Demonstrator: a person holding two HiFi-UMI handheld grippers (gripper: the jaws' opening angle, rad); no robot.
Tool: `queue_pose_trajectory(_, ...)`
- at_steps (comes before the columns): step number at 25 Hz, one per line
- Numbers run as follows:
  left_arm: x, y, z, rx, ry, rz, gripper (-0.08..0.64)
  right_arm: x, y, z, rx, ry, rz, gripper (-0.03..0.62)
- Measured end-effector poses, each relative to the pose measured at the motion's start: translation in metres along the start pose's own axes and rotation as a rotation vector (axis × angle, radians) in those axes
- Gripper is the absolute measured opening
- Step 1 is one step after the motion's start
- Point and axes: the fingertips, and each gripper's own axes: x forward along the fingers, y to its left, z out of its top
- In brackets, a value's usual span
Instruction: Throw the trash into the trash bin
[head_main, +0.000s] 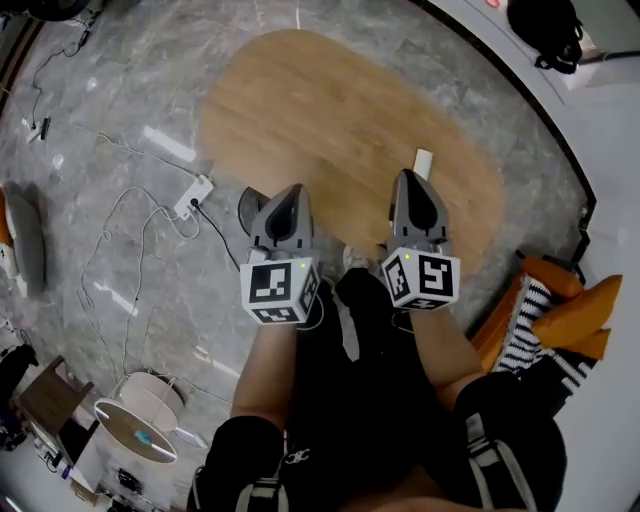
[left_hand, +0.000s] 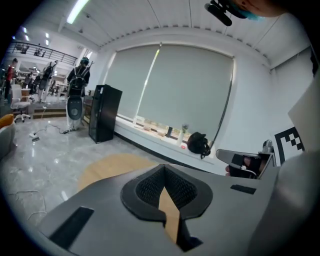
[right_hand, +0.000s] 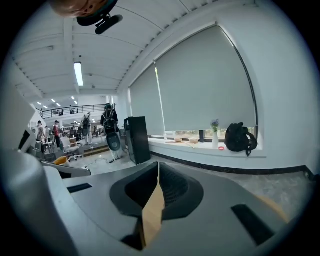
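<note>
Lying on table (head_main: 330, 110), small white piece (head_main: 422, 163), left gripper (head_main: 291, 192), right gripper (head_main: 410, 177), fingers (right_hand: 215, 200) closed, empty.

Over the wooden table (head_main: 340, 120) open room is being offered – only a small white item (head_main: 422, 163) is being seen lying near its right edge. The marble floor (head_main: 110, 110) to the left is being crossed by a power strip (head_main: 193, 196) and loose cables (head_main: 140, 250). The right side is being closed off by an orange-and-striped seat (head_main: 550, 310) just beside the table. The lower left is being taken up by a round white stand (head_main: 110, 415). Further out, a black cabinet (left_hand: 104, 120) is being seen standing by the window ledge (left_hand: 150, 135), a backpack (left_hand: 198, 144) resting on that ledge – bare floor is being left between cabinet and table.
</note>
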Motion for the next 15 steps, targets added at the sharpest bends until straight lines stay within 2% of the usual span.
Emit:
queue_pose_trajectory(2,0.019,-0.026,-0.013,0.013,0.021,-0.036,0.012,-0.004,-0.028,-0.012,0.012,0.004,-0.014,0.017)
queue_pose_trajectory(3,0.028,-0.038,-0.020,0.018,0.032,-0.051,0.012,-0.005,-0.041,-0.020,0.014,0.018,-0.018,0.038)
queue_pose_trajectory(4,0.036,-0.049,-0.027,0.021,0.043,-0.065,0.013,-0.005,-0.053,-0.030,0.015,0.040,-0.022,0.102)
queue_pose_trajectory(6,0.054,-0.069,-0.041,0.023,0.067,-0.091,0.014,-0.001,-0.078,-0.053,0.028,0.099,-0.033,0.149)
queue_pose_trajectory(10,0.084,-0.096,-0.066,0.034,0.131,-0.129,0.013,0.016,-0.118,-0.105,0.089,0.213,-0.078,0.178)
queue_pose_trajectory(15,0.109,-0.114,-0.090,0.062,0.199,-0.143,0.014,0.040,-0.159,-0.163,0.088,0.335,-0.138,0.190)
